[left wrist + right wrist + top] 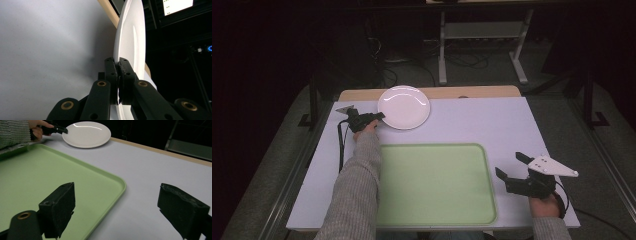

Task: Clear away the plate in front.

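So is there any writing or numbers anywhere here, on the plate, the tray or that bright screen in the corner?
None can be read.
White plate: plain, no mark.
Green tray: plain, no label.
Bright screen in the left gripper view: a few dark marks, too small and blurred to read.
Left gripper and right gripper: no readable brand or number.

- The tray (437, 185) lies on the surface (492, 125), in the lower middle of the high view.
- The plate (404, 106) sits on the surface behind the tray, up and left of the middle.
- The left hand-held gripper (379, 116) touches the plate's left edge.
- The right hand-held gripper (511, 166) is just right of the tray, at the lower right.
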